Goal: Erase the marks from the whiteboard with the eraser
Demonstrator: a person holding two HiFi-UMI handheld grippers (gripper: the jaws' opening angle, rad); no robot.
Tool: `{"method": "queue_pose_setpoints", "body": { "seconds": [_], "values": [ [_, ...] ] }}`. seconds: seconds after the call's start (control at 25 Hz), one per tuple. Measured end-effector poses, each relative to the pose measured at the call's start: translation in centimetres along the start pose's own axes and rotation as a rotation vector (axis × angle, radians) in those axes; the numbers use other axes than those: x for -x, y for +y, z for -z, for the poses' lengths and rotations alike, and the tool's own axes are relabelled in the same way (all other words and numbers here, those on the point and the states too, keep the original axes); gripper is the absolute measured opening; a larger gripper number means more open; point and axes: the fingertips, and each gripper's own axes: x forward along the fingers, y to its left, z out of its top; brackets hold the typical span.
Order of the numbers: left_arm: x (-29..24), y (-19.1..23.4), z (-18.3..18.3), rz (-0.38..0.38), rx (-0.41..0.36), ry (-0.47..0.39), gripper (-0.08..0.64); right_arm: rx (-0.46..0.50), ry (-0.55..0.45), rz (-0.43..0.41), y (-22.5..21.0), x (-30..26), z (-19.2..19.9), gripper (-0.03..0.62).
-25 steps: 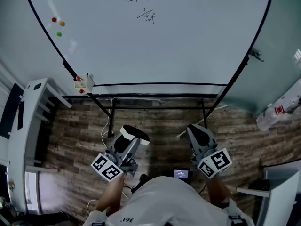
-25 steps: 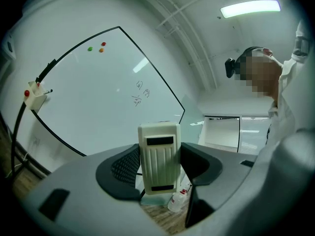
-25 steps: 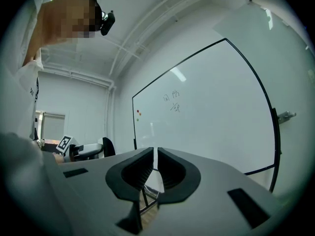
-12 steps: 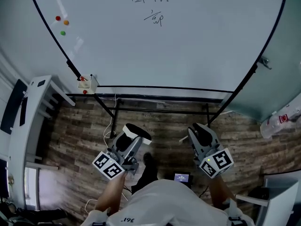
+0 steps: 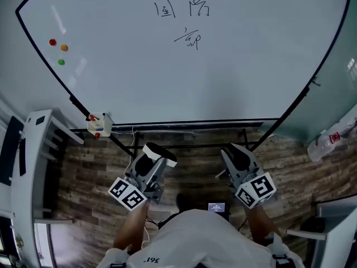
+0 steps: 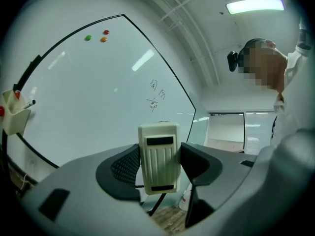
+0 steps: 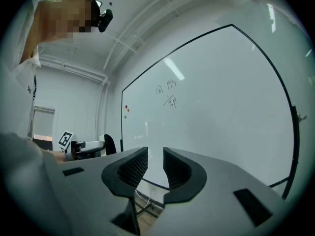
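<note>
Two grippers hang low before the whiteboard (image 5: 184, 88): the left gripper (image 6: 158, 157) clamps the cream eraser (image 5: 159, 151) (well below the marks (image 5: 187, 19) written high up), while the right gripper (image 7: 155, 167) holds its jaws narrowly apart, empty.

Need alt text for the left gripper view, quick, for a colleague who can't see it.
The left gripper clamps a cream eraser upright between its jaws. Beyond it stands the whiteboard, bearing a few handwritten marks and three coloured magnets higher up.
</note>
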Motion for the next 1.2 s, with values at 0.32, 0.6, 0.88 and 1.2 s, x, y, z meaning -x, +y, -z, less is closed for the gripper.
{"method": "queue_pose_setpoints", "body": {
  "seconds": [0.32,0.6,0.88,1.2],
  "values": [
    [-3.5,5.8,-2.9,0.046,-0.038,0.033,0.258,0.011,-0.009,0.071,-1.0,-5.8,-0.2,0.098],
    [-7.5,6.7,-5.0,0.066,-0.108,0.023,0.258,0.011,-0.001,0.077,-2.5,-7.5,-0.1,0.098],
    [-12.2,7.0,-9.8,-0.019,-0.213,-0.033,0.258,0.024,-0.006,0.030,-4.4,-7.7,-1.4,0.098],
    [-18.2,5.8,-21.9,-0.174,-0.475,-0.184,0.258,0.038,-0.017,0.005,-7.1,-6.1,-2.6,0.098]
  ]
}}
